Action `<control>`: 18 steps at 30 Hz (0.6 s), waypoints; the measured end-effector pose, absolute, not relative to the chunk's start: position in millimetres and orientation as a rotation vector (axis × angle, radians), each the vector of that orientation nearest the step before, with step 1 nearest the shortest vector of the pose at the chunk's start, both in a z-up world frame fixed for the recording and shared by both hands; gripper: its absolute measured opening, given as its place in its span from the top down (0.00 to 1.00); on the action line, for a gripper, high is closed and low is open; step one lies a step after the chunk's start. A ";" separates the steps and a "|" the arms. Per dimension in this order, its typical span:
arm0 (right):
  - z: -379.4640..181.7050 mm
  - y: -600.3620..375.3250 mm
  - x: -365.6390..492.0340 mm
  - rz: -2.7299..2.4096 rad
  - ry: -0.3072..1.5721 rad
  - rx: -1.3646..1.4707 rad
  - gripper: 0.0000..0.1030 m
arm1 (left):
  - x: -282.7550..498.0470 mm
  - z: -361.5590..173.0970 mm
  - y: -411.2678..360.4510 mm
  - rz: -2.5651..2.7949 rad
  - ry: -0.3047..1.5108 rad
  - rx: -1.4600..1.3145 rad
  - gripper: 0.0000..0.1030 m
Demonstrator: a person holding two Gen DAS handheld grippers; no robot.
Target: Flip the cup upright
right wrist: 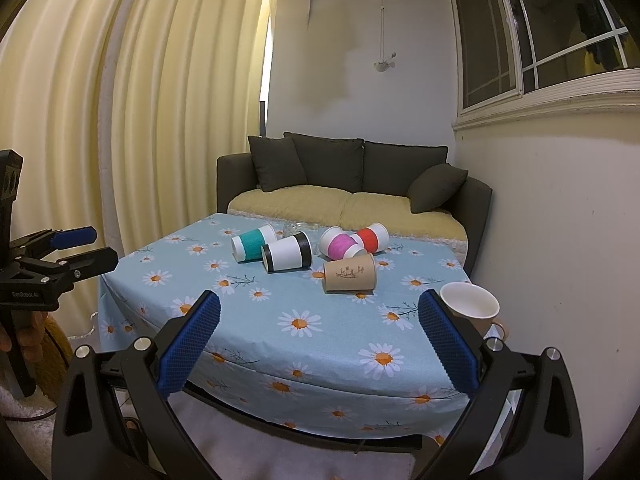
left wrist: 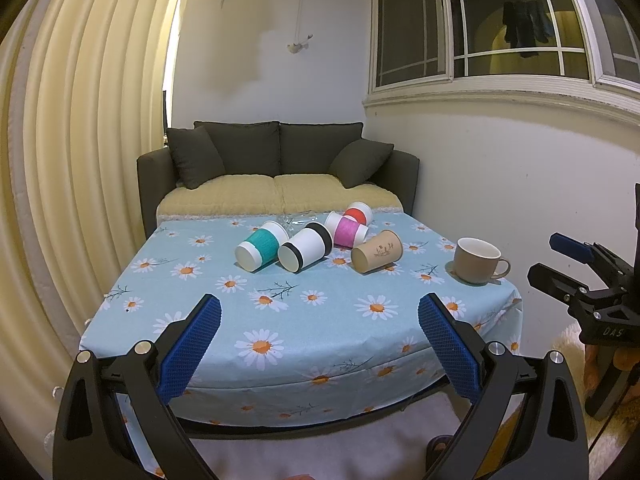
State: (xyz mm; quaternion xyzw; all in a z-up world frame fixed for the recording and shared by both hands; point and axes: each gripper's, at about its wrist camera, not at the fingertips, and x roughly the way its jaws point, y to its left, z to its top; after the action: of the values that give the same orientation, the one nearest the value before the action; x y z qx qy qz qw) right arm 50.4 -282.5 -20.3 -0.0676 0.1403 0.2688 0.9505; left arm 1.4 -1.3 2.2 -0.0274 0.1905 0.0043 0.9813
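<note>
We hold the left gripper [left wrist: 320, 312] and right gripper [right wrist: 320, 312] short of the table [left wrist: 320, 344], jaws spread wide, gripping nothing; their blue pads [left wrist: 192, 344] are finely ribbed. Five paper cups lie on their sides mid-cloth: teal-sleeved [left wrist: 262, 246], black-banded [left wrist: 306, 247], pink [left wrist: 346, 231], red [left wrist: 359, 213] and plain kraft [left wrist: 377, 251] (with a small drawing). A glossy beige ceramic mug [left wrist: 478, 260] stands upright near the right edge.
</note>
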 end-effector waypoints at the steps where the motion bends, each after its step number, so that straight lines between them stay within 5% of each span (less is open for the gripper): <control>1: -20.9 -282.3 50.5 0.547 0.285 -0.138 0.05 | 1.3 1.9 -1.5 0.009 0.383 -0.056 0.06; 18: -21.8 -280.9 51.9 0.542 0.292 -0.144 0.05 | 0.9 1.9 -1.6 0.012 0.386 -0.054 0.06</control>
State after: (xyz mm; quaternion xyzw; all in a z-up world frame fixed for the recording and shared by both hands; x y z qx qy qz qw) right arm 51.9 -280.9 -21.8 -0.0706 0.1437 0.2665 0.9505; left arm 0.9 -1.6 1.9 -0.0270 0.1919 0.0059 0.9810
